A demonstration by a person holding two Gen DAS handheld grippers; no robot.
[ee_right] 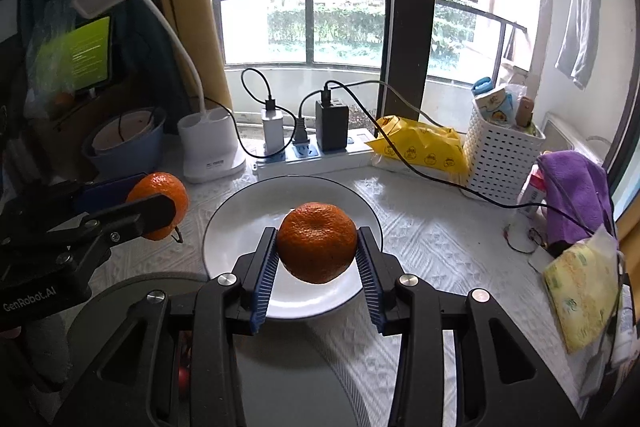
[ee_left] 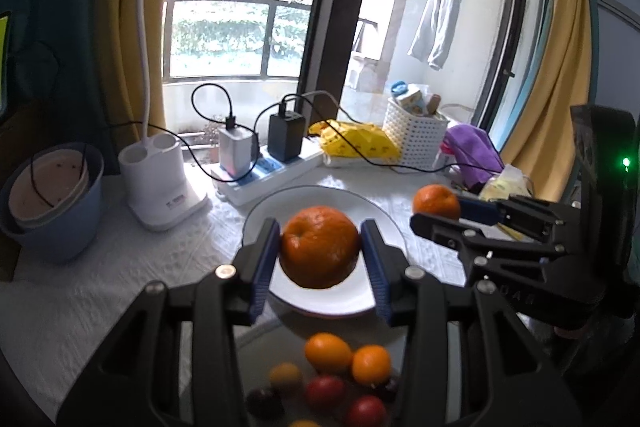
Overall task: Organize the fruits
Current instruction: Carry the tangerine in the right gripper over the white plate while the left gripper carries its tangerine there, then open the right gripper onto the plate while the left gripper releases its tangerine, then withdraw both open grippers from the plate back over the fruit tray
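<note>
Left gripper point(ee_left: 320, 247) pinching round orange mandarin point(ee_left: 319, 246); right gripper point(ee_right: 317, 245) pinching second mandarin point(ee_right: 317, 242). I reckon soft, bruisable; grip at equator, 3-and-9 o'clock.

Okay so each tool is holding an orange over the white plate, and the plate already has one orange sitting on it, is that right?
Not quite. The white plate is bare: the right wrist view shows nothing lying on it. The rest holds: the left tool grips one orange and the right tool grips the other orange, both up by the plate.
</note>
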